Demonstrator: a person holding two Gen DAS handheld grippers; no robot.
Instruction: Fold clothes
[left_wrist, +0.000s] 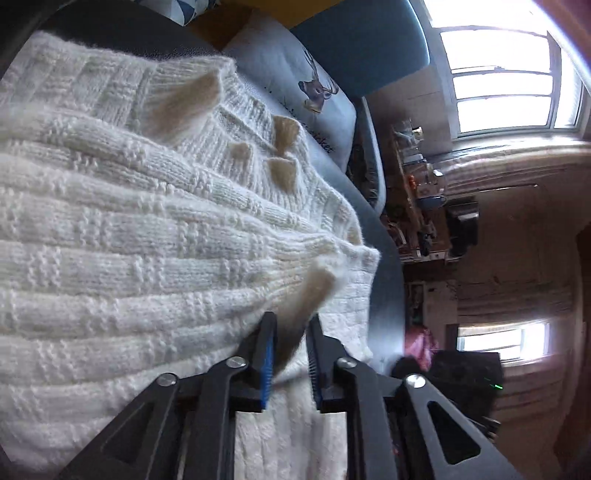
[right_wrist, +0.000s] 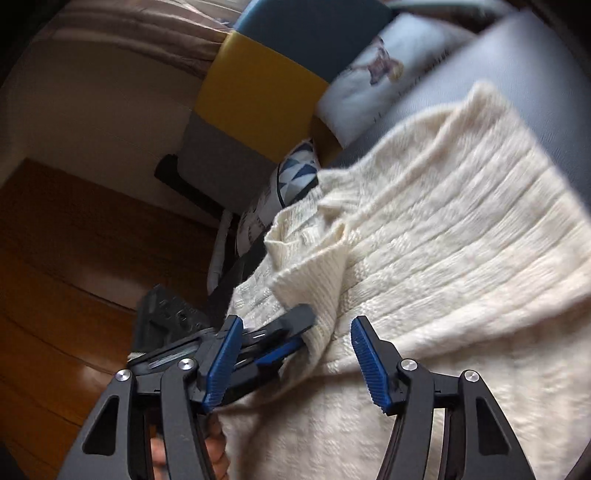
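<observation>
**Left gripper holds the sweater's edge; right gripper stands wide beside it**

Nearest in the left wrist view, the left gripper (left_wrist: 291, 332) has its 2 blue-padded fingers drawn close on a fold of the cream knit sweater (left_wrist: 129, 229), pinching a thick ribbed edge, probably the hem or a cuff, that rises between the jaws. The right wrist view shows the same grip from the side: the left gripper's tips (right_wrist: 295, 328) bite the ribbed flap just beside the right one.

The right gripper (right_wrist: 295, 336) has its jaws spread wide, with nothing between the pads except the sweater's surface lying under and beyond them. It is not yet gripping.

Beyond both tools the sweater spreads over a grey seat (right_wrist: 517, 62). In the right view its knitted ribs run diagonally up and right from the jaws. The held flap lies left of the garment's main body, so the fold would likely carry that edge across toward the far side.

Farther off sit a pale cushion with a deer print (left_wrist: 295, 74) and a bright window (left_wrist: 502, 77).

The left gripper is the one engaged; the right is nearest to a free stretch of the same edge.
</observation>
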